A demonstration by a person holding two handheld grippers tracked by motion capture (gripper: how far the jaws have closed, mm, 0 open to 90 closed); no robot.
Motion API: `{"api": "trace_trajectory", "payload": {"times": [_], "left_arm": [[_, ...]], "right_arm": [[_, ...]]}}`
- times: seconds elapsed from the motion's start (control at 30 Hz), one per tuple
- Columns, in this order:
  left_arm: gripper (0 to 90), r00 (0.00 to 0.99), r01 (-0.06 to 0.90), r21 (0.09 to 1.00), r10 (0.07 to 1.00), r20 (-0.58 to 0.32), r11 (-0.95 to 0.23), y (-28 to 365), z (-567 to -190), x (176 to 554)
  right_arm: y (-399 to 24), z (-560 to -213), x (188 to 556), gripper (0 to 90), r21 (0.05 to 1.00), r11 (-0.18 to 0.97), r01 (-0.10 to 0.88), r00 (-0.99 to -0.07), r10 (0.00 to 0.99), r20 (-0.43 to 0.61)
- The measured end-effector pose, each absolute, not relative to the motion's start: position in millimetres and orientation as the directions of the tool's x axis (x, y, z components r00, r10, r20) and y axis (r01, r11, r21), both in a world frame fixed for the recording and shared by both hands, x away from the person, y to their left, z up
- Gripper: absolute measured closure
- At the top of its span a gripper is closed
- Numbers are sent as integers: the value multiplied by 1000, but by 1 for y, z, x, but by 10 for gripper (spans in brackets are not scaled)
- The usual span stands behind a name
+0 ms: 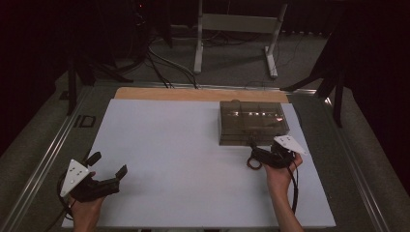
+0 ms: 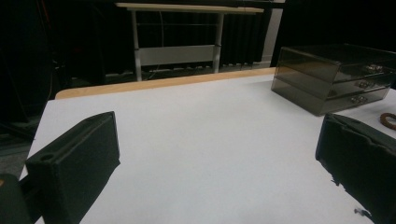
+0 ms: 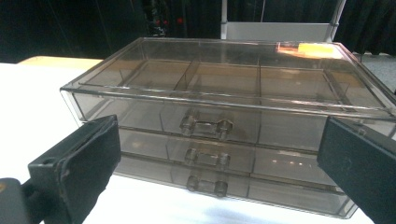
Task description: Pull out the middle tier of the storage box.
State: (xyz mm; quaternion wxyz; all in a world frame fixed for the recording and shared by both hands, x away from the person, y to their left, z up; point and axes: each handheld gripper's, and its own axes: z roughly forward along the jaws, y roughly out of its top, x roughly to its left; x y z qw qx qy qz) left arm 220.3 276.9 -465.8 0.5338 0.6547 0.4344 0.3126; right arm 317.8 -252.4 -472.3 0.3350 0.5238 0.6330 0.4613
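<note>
Currently the smoky transparent plastic three-drawer organiser box [image 1: 253, 123] sits on the far right part of the white worktop [image 1: 183, 164], its long axis running left to right, parallel to the worktop's far edge. Drawer fronts face the person; in the right gripper view three clear handles are stacked one above the other, the top drawer's handle [image 3: 206, 125] roughly centred between the jaws. All three drawers look pushed in flush. Top drawer shows dividers into compartments.

Edges and room: box's right end lies close to the worktop's right edge; a strip of bare light wood [image 1: 198, 94] runs behind it along the far side. Left of the box the white surface is open all the way across. A small brown ring [image 1: 254, 163] lies on the worktop just in front of the box, beside the right gripper.

Right gripper [image 1: 258, 153]: held low, just short of the box front, pointing at it, jaws wide apart and holding nothing. Forearm comes in from the bottom edge, hand wrapped on the grip.

Left gripper [image 1: 107, 165]: near the worktop's near left corner, well apart from the box, angled up and right toward it. Jaws spread wide, empty.
</note>
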Motion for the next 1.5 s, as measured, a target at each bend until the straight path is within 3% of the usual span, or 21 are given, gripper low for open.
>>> {"api": "trace_trajectory", "payload": {"times": [1.5], "left_arm": [[12,428,236,970,902,-52,-56,278,-466,220]], "right_arm": [[-235,-497,340,0,913,58,404,-196,980,24]]}}
